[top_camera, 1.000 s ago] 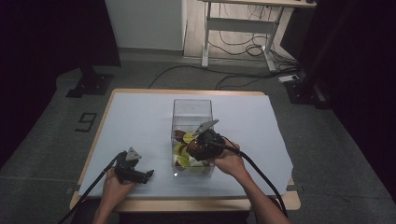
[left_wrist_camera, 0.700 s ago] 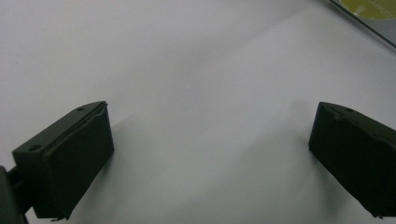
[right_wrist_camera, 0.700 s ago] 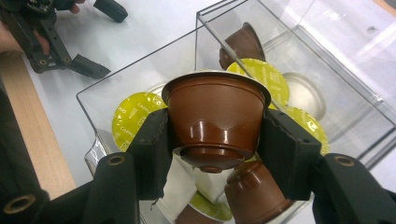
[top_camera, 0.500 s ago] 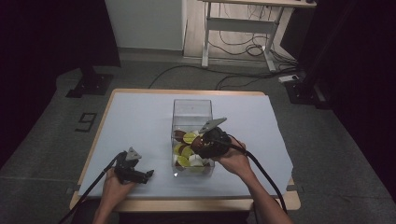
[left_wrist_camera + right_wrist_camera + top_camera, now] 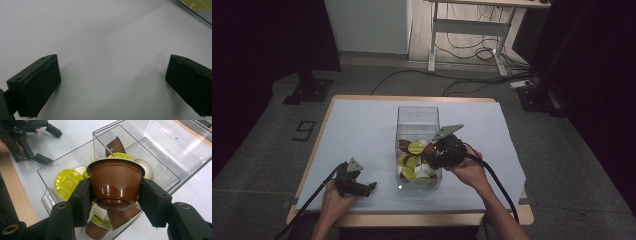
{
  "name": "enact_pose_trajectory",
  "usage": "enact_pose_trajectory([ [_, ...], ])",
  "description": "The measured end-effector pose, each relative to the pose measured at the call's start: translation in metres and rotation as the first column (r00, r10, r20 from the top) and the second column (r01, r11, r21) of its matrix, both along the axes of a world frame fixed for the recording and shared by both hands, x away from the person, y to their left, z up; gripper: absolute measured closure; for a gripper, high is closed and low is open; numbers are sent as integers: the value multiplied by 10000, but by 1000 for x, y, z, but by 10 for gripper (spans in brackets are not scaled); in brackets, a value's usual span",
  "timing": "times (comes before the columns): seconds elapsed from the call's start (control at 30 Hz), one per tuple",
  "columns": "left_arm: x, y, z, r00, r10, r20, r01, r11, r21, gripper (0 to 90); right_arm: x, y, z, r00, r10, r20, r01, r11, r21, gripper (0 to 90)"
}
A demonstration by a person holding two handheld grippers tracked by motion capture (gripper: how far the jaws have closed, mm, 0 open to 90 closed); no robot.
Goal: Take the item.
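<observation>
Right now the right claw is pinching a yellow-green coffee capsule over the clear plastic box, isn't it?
Not quite. The capsule pinched in the right claw is a brown plastic coffee capsule, not a yellow-green one. The right gripper view shows it squeezed between the two black jaws above the clear plastic box. The yellow-green foil-topped capsules lie inside that box.

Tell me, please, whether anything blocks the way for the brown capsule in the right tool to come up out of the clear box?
Nothing visible does. The right tool grips the brown capsule above the other capsules, and the clear box is open on top.
</observation>
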State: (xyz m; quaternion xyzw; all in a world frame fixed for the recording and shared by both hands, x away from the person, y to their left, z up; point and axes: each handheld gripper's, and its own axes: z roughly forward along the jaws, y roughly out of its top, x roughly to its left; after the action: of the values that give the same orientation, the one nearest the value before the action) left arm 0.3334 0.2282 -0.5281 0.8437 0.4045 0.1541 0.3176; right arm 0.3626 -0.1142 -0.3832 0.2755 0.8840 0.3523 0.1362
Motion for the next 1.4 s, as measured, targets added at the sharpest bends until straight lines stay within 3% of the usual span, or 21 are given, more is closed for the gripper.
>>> enact_pose_trajectory([
  [0.83, 0, 0, 0, 10000, 7, -7, -7, 10000, -5, 0, 3, -33, 12, 9966, -738, 375, 728, 9970, 277, 448],
  [1.4, 0, 0, 0, 10000, 2, -7, -2, 10000, -6, 0, 10, -68, 0, 9799, -1898, 611, 1892, 9818, 152, 448],
])
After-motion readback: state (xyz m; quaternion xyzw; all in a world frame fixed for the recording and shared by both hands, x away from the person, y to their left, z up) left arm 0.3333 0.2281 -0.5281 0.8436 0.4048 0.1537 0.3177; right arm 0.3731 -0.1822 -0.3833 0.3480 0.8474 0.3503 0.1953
